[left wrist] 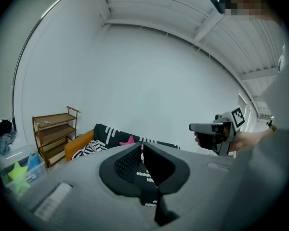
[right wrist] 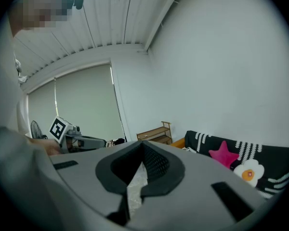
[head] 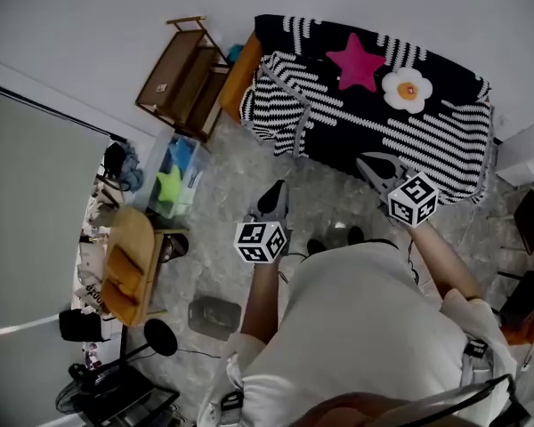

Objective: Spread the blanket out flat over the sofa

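Observation:
A black-and-white striped blanket (head: 400, 123) lies draped over the orange sofa (head: 240, 74), with a pink star (head: 356, 63) and a white egg shape (head: 407, 90) on it. Its left end is bunched and hangs over the sofa's front. My left gripper (head: 274, 196) is over the floor, short of the sofa, its jaws shut with nothing in them (left wrist: 141, 144). My right gripper (head: 374, 169) hovers just in front of the blanket's lower edge, also shut and empty (right wrist: 143, 143). Each gripper view shows the other gripper and the blanket (left wrist: 111, 134) (right wrist: 272, 160) farther off.
A wooden shelf (head: 182, 78) stands left of the sofa. A clear box (head: 173, 181) with coloured toys and a round wooden table (head: 129, 261) are at the left. A grey object (head: 214, 317) lies on the floor near the person's legs.

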The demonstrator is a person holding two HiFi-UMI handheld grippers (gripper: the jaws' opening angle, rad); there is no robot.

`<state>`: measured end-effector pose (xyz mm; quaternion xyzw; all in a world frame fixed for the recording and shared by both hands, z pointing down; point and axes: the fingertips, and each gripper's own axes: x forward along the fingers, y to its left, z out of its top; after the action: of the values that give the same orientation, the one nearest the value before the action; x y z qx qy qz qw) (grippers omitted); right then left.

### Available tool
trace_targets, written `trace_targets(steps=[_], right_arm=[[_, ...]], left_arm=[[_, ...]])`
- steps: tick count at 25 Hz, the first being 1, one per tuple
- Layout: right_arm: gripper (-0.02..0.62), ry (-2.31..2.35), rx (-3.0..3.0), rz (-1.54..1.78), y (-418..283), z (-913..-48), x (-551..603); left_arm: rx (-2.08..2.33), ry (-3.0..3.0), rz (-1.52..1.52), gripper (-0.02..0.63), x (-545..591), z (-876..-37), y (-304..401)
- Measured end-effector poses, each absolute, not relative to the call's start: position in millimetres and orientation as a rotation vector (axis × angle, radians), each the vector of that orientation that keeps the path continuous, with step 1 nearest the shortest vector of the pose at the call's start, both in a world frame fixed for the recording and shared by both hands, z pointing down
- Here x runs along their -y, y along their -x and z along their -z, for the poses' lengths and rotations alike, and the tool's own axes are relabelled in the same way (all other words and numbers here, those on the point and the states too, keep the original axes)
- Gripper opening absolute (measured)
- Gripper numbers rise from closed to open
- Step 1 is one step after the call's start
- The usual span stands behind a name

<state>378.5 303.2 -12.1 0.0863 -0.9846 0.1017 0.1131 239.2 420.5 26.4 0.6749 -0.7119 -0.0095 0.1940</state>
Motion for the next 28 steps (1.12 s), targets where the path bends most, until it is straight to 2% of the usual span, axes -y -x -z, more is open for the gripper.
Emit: trace_targets(steps=[4, 7, 13, 28], right_arm=[[0.0, -0.251, 2.868, -0.298, -377.1, 5.3, -309.3], [0.0, -0.234, 2.853, -0.312, -373.4, 1.4, -314.3], [0.0, -0.228, 2.828, -0.319, -364.8, -5.7, -328.4], [0.0, -0.353, 2.811, -0.314, -342.3, -13.1, -351.4]], left_arm=[[1.99, -1.892, 0.047, 0.029, -425.8, -29.7, -235.9], [1.981, -1.889, 0.044, 0.106, -427.3, -32.2, -232.9], [1.957, -1.892, 0.058, 0.189, -435.6, -38.6, -226.3], [1.906, -1.924, 0.033, 0.193, -464.7, -49.5, -193.9]])
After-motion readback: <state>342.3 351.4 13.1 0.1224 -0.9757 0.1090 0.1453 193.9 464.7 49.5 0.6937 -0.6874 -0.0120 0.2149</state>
